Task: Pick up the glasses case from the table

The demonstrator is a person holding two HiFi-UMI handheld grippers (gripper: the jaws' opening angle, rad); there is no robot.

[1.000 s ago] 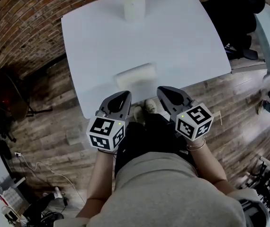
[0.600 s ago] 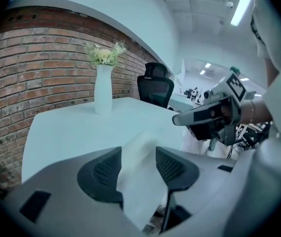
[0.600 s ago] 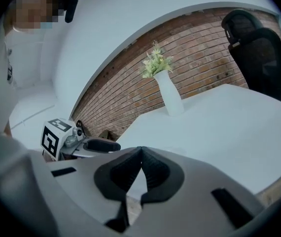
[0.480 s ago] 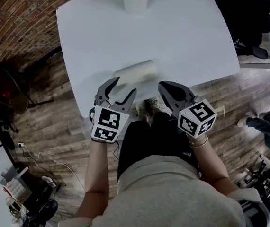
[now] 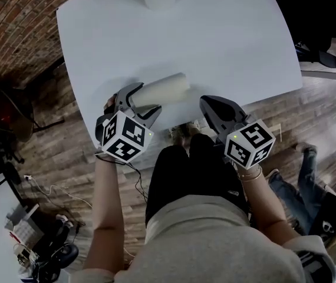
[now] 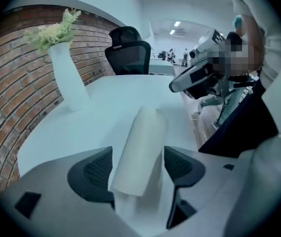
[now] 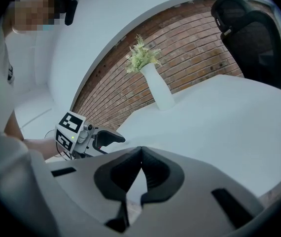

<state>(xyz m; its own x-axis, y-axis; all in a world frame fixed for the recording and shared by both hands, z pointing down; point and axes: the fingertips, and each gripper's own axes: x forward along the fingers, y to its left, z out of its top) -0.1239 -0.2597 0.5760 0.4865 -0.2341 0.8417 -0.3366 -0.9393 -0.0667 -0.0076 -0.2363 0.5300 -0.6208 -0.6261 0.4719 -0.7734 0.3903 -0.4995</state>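
My left gripper (image 6: 138, 166), jaws just opened wide, straddles the end of the case (image 6: 141, 142) without pressing; clamping that rounded tip could squirt it along the counter (image 5: 215, 52).

The pale, rounded glasses case (image 5: 165, 88) lies closed near the counter's (image 5: 227, 34) front edge, one end between the left claw's (image 5: 140, 102) jaws, which have just been opening.
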